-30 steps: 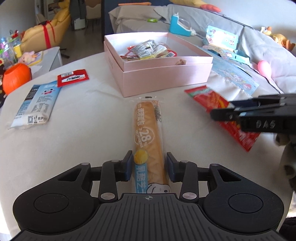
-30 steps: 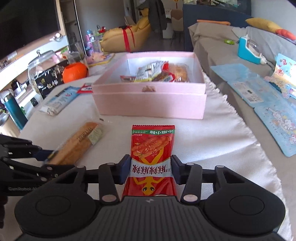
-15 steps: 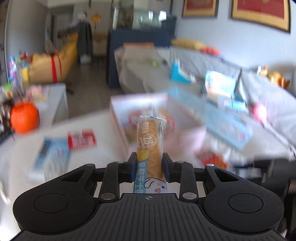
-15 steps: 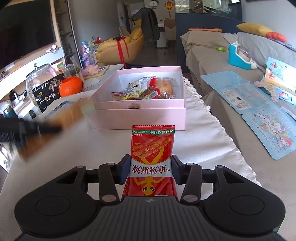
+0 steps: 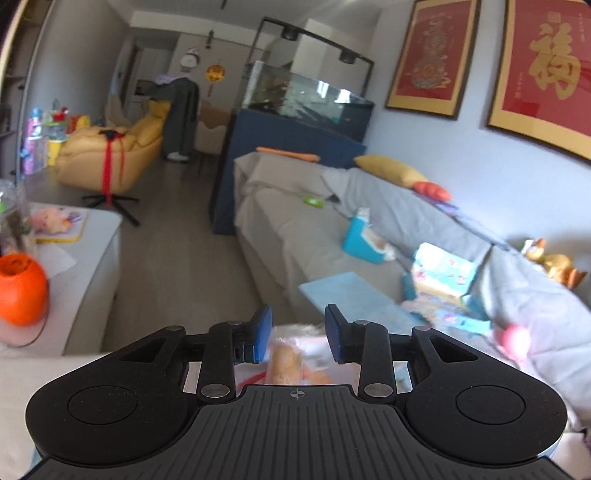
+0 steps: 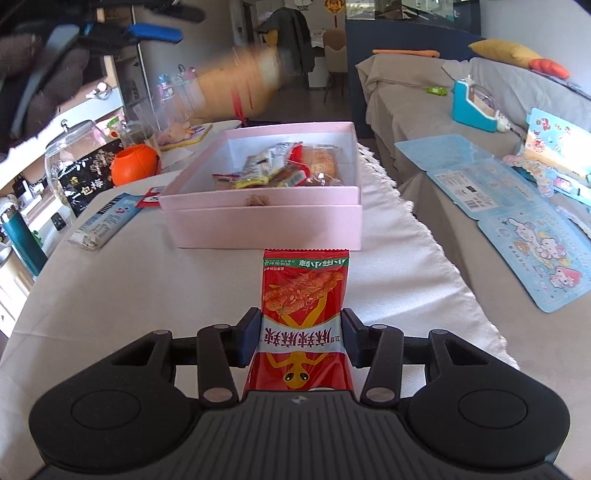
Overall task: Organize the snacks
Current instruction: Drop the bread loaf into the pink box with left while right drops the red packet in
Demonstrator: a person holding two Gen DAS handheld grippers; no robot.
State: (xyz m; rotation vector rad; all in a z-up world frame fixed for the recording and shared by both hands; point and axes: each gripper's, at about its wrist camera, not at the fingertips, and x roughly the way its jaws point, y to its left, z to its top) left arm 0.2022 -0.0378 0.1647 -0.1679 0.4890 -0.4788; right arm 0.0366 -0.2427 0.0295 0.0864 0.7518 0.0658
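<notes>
The red snack packet (image 6: pixel 304 317) carries white Chinese characters across its band, seen upside down from the right wrist view; they are hard to read surely. A black bag (image 6: pixel 86 181) behind the glass jar shows "一包" in white. The framed red hanging (image 5: pixel 550 70) on the wall bears a large gold "福". The blue-and-white packet (image 6: pixel 105 221) on the worktop has a barcode, its digits too small.

Bread stick (image 6: pixel 240 79) was motion-blurred streak, airborne. Left tongs (image 6: pixel 110 33) blurred, cut by top edge. Box (image 5: pixel 314 343) mostly hidden behind tongs body, contents smeared.
</notes>
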